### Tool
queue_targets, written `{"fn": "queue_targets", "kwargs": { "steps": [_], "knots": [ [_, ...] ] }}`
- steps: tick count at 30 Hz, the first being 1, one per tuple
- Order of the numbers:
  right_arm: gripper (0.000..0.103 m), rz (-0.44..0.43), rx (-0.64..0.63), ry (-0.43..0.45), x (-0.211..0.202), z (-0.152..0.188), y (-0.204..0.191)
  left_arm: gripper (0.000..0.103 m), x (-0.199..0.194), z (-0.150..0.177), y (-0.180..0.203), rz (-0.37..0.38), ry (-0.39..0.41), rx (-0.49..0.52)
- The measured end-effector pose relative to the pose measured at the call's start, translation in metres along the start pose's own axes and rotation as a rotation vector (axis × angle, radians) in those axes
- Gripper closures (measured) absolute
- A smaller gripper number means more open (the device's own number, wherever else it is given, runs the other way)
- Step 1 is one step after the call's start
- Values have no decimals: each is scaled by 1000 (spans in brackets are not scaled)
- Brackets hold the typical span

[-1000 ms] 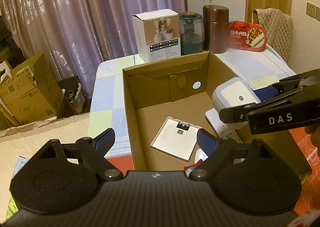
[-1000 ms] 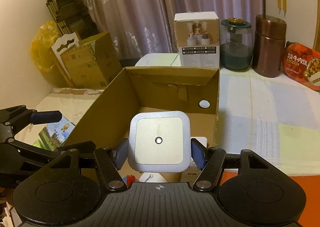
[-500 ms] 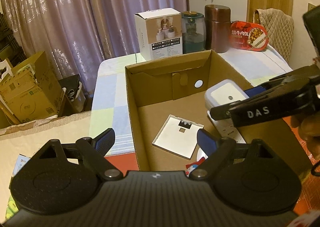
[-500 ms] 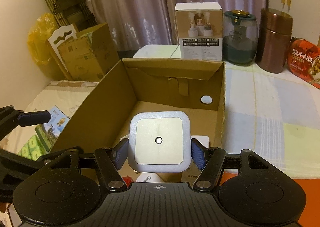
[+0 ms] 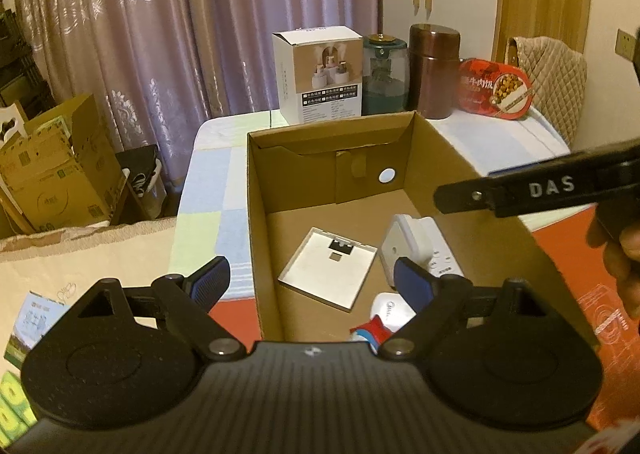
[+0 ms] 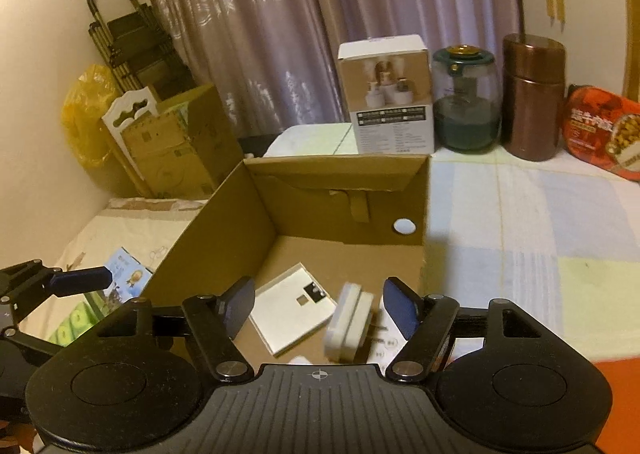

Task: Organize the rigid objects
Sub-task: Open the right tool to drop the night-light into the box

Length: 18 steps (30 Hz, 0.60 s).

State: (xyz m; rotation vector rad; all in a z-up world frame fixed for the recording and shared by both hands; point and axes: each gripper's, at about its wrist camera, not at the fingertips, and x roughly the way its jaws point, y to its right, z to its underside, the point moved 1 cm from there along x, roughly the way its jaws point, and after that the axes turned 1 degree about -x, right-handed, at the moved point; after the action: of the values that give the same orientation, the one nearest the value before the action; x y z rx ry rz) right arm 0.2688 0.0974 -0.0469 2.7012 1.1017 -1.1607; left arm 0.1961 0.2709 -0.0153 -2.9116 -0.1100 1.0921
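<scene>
An open cardboard box (image 5: pixel 328 125) stands on the table, and a flat white square panel (image 5: pixel 328 270) lies on its floor. A white plug-in night light (image 6: pixel 348 328) is blurred on its edge inside the box, below my right gripper (image 6: pixel 320 306). That gripper's jaws are opening and its pads are clear of the light. In the left wrist view the night light (image 5: pixel 404 242) rests against a white remote-like piece (image 5: pixel 444 266). My left gripper (image 5: pixel 312 282) hangs open and holds nothing over the box's near left corner. One right finger (image 5: pixel 520 189) reaches over the box's right wall.
At the table's back stand a white product box (image 5: pixel 320 77), a green glass jar (image 5: pixel 384 73), a brown canister (image 5: pixel 434 69) and a red food tin (image 5: pixel 496 87). Cardboard cartons (image 5: pixel 52 173) stand on the floor at left. A person's hand (image 5: pixel 616 250) shows at the right edge.
My right gripper's jaws have parted and the night light has dropped from between them into the box. The right gripper has drawn back from over the box. The left gripper has stayed put.
</scene>
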Motion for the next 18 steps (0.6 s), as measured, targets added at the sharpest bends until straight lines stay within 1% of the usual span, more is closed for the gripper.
{"fn": "queue_targets", "kwargs": {
  "steps": [5,8,10,12,14,18],
  "knots": [
    [33,7,21,11,-35,11,-2,16,-21,6,7,13,11,-44],
    [30,41,0,3,-57,22,-8,16,-38,9,14,29,20,-64],
    [26,55,-11,8,-73,30,-11,11,-51,12,20,25,28,-72],
    [23,75,-11,15,-88,38,-13,9,-64,15,25,28,37,-84],
    [19,91,10,28,-105,46,-15,5,-77,18,28,31,47,-108],
    [14,95,24,52,-135,59,-24,1,-102,27,36,16,54,-126]
  ]
}}
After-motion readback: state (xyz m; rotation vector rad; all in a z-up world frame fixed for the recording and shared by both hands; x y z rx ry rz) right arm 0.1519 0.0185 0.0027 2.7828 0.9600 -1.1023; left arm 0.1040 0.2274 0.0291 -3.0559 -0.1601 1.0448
